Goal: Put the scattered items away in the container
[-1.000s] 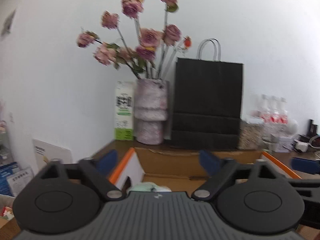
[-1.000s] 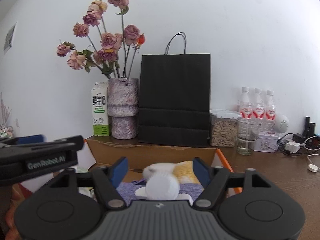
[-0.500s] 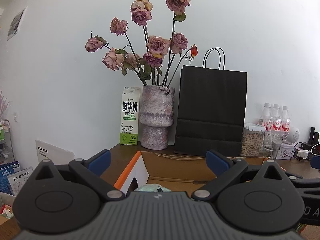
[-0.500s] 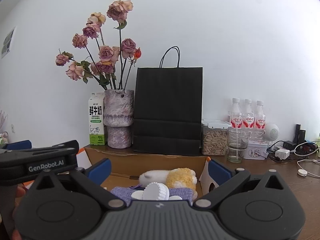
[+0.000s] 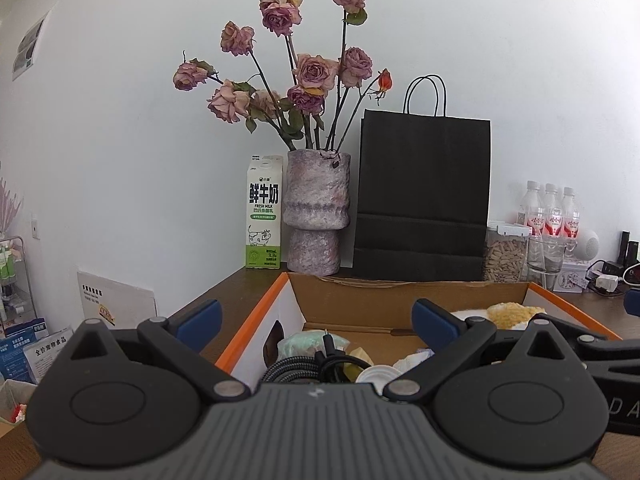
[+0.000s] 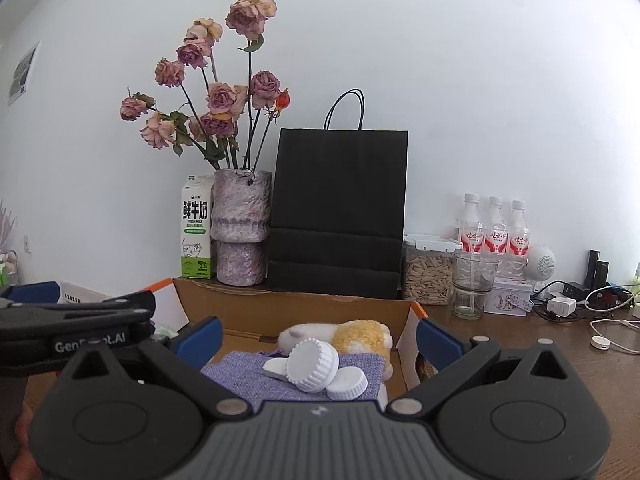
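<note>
A cardboard box [image 5: 360, 304] with orange-edged flaps stands on the brown desk, also seen as the box [image 6: 280, 308] in the right wrist view. Inside lie a white-and-yellow plush toy [image 6: 352, 334], a purple cloth [image 6: 248, 376], three white caps [image 6: 314, 366], a braided black cable [image 5: 304, 368] and a pale green packet [image 5: 304, 342]. My left gripper [image 5: 316, 322] hangs open over the box's left part, nothing between its blue fingertips. My right gripper [image 6: 318, 336] is open above the caps and cloth, holding nothing.
Behind the box stand a milk carton [image 5: 264, 212], a vase of dried roses [image 5: 316, 212], a black paper bag [image 5: 424, 200], a seed jar [image 6: 428, 276], a glass [image 6: 474, 284] and three bottles [image 6: 494, 226]. Chargers and cables [image 6: 592, 312] lie at the right.
Both grippers have risen and drawn back from the box. The right one's fingers have spread wider, and the white caps now lie loose on the purple cloth.
</note>
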The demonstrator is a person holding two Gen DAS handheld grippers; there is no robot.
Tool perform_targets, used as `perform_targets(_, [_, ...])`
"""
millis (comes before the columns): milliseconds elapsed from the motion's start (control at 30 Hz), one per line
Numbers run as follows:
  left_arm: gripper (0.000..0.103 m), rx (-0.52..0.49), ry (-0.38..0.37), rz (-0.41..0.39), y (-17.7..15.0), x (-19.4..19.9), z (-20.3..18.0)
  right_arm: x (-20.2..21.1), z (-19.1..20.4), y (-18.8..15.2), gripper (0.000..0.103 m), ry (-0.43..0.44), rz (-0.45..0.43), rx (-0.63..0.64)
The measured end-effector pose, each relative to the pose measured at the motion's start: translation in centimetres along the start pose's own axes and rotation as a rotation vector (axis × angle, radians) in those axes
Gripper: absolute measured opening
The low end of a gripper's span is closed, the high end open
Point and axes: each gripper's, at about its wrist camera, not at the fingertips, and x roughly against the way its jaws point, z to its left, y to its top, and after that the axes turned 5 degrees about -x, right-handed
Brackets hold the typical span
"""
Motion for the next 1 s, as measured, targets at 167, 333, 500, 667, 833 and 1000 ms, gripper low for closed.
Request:
perform_targets(167, [0.103, -0.023, -0.021, 0.03, -0.8, 3.3, 0.1, 3.2, 0.1, -1.0, 0.103, 0.0, 0.019, 0.022])
perform_targets(333, [0.103, -0.074, -0.074, 0.012, -1.7, 8.8, 0.7, 8.7, -0.2, -1.4, 0.103, 0.037, 0.026, 0.025])
perform_targets(500, [0.103, -0.071, -0.094, 0.047, -2.4, 12.8, 1.2, 13.1, -0.3, -2.0, 0.103, 0.07, 0.079, 0.034])
perform_targets(667, [0.103, -0.036, -0.089, 0.143, -3.0, 15.2, 1.4, 15.8, -0.2, -2.6, 0.103, 0.08, 0.134, 0.019])
perform_targets(833, [0.103, -0.059, -0.061, 0.18, -3.0, 17.0, 1.2, 17.6, -0.2, -3.0, 0.103, 0.074, 0.168, 0.009])
perform_targets(1000, [0.103, -0.084, -0.031, 0.158, -2.6, 18.2, 1.0, 18.5, -0.3, -2.7, 0.103, 0.076, 0.179, -0.002])
